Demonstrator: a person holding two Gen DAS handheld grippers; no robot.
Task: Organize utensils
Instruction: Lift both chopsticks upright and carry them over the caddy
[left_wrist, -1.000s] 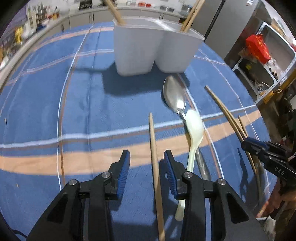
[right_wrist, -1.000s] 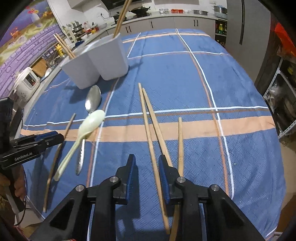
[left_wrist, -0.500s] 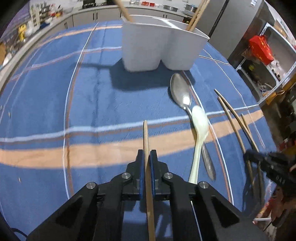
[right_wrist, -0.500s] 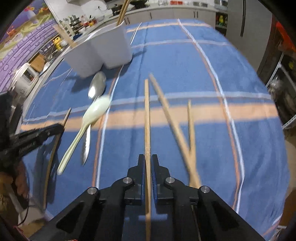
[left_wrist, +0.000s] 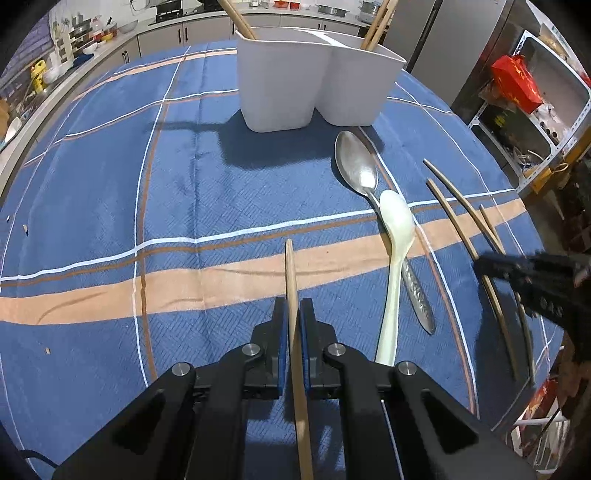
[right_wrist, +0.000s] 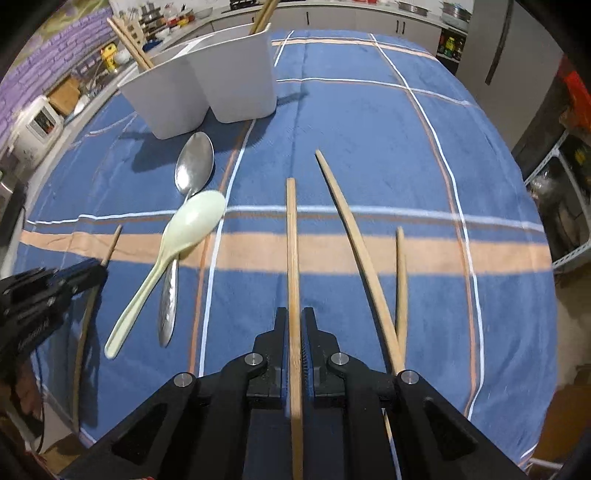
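Left gripper (left_wrist: 291, 332): pressed together on a wooden chopstick (left_wrist: 291, 273), whose tip points far toward the holder.
Right gripper (right_wrist: 294, 339): pinching a second chopstick (right_wrist: 292, 243) along its length, tip pointing far.
Utensil holder (left_wrist: 314, 88): white, two compartments, at the far side of the blue plaid tablecloth (left_wrist: 110, 184); chopsticks stand in both compartments.
Metal spoon (left_wrist: 356, 170): lies just near the holder, bowl toward it.
Pale plastic spoon (left_wrist: 397, 236): lies across the metal spoon's handle, touching it.
Loose chopsticks (right_wrist: 354, 236): two lie right of the right gripper, crossing at their near ends.
Writing: lettering on the gripper bodies is too blurred to read.
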